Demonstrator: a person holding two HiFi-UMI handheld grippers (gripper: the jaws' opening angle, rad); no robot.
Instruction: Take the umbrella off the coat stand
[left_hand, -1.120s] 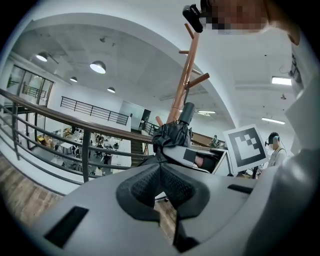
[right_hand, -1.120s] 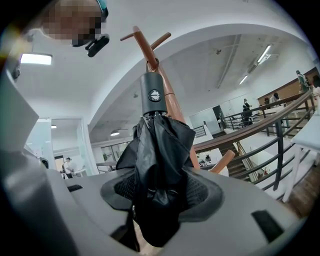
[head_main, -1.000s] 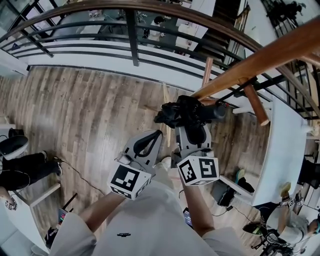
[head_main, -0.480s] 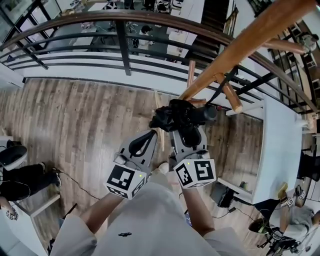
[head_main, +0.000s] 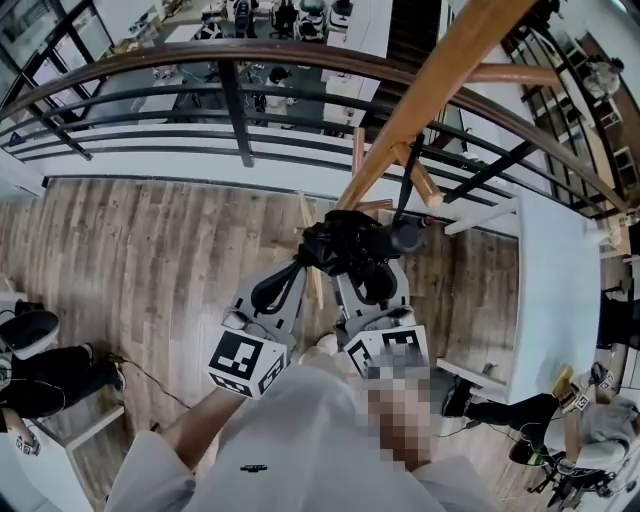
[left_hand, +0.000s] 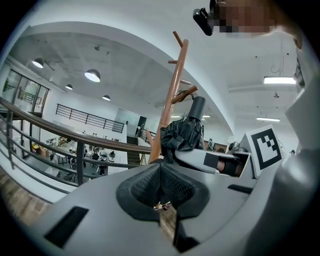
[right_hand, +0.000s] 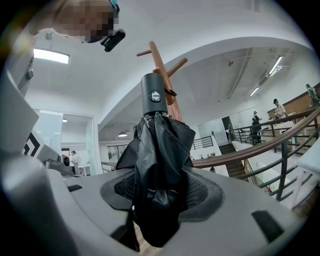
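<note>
My right tool (right_hand: 161, 192) clenched the folded umbrella (right_hand: 159, 145) low, so its strap could lift off the coat stand (right_hand: 158, 59) above; my left tool (left_hand: 161, 181) sat closed, empty.

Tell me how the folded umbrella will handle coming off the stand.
The umbrella fabric bunches loosely in the right hand-held gripper, so it will probably feel soft and squash. Its handle looks rigid, likely keeping it straight. The strap seems looped on the coat stand peg, so it may snag.

Black umbrella (right_hand: 157, 165); brown coat stand (head_main: 420, 95); grey left tool (left_hand: 160, 187) and right tool (right_hand: 160, 200); black-and-white marker cubes (head_main: 245, 362); brown-grey plank floor (head_main: 150, 240).
</note>
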